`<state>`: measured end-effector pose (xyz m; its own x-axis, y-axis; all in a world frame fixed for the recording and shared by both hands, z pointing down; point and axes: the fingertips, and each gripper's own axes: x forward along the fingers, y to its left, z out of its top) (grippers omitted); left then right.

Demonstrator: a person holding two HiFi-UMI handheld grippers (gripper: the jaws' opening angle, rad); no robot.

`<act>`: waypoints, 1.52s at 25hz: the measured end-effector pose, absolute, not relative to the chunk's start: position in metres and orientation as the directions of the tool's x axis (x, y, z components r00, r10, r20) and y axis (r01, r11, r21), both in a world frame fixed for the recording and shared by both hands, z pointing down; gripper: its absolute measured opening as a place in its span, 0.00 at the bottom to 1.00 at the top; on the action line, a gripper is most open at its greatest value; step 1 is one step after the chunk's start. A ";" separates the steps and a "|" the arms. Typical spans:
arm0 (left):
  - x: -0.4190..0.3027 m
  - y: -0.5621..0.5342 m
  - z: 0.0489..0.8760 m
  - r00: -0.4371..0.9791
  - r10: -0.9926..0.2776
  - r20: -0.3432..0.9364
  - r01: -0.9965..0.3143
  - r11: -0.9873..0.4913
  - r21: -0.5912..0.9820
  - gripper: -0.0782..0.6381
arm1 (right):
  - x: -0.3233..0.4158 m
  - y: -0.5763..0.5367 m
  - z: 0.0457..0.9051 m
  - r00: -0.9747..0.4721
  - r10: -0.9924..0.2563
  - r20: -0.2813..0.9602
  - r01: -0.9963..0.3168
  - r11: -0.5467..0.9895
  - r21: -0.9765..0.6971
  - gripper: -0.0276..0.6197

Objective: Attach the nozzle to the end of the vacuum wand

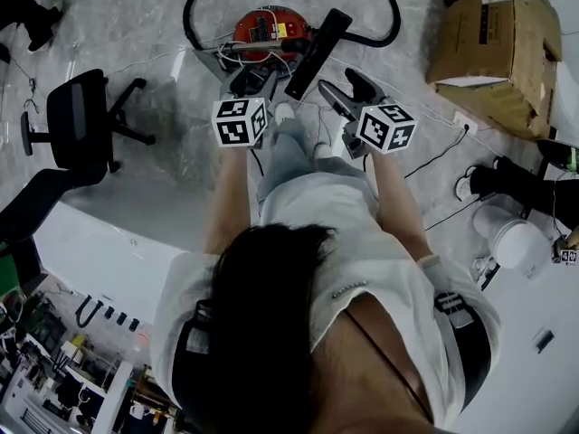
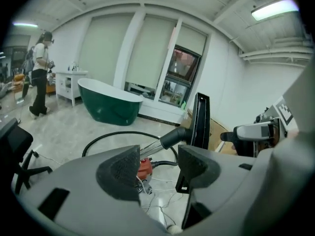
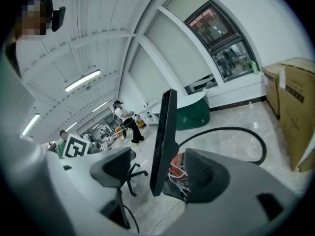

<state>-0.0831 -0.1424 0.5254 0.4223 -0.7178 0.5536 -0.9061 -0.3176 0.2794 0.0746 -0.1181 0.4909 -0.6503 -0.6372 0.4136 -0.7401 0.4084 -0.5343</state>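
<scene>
A: Left gripper (image 2: 157, 166), state?

B: Jaws well apart, nothing between the pads. Through the gap I see the wand (image 2: 150, 149), a metal tube running up and to the right into a black cuff.

A: Right gripper (image 3: 157, 168)?

B: Also spread wide. The nozzle (image 3: 165, 132) stands in the gap as a long flat black bar, nearly upright with a slight tilt. Floor and vacuum show on either side of its lower end, so neither pad appears to touch it. Depth is hard to judge in this wide-angle view, though. Entered as not gripping.

A: Nozzle position against the wand?

B: In the left gripper view the cuff meets the nozzle's face near mid-length. Whether it is fully seated, I cannot tell. In the head view the nozzle sits ahead of both grippers and between them, raised over the floor (image 1: 145, 25).

A: Surroundings?

B: The red vacuum cleaner (image 1: 271, 27) is on the floor just beyond the nozzle, with the black hose (image 2: 112, 133) looping round it. There is an office chair (image 1: 77, 111) to the left and cardboard boxes (image 1: 493, 43) to the far right. Further off, a green bathtub (image 2: 108, 104) stands by the windows, with a person (image 2: 39, 70) near it.
</scene>
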 end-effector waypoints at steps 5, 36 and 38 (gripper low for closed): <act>-0.088 -0.130 0.508 0.369 -0.769 0.522 -0.928 -0.272 0.255 0.39 | 0.074 -0.113 0.477 -0.636 -0.657 0.405 -0.759 0.437 -0.482 0.60; -0.026 -0.096 0.445 0.336 -0.839 0.427 -0.942 -0.299 0.153 0.14 | 0.075 -0.096 0.433 -0.518 -0.765 0.383 -0.853 0.426 -0.302 0.08; -0.025 -0.094 0.444 0.326 -0.843 0.429 -0.945 -0.289 0.151 0.13 | 0.074 -0.097 0.432 -0.512 -0.768 0.386 -0.857 0.424 -0.294 0.07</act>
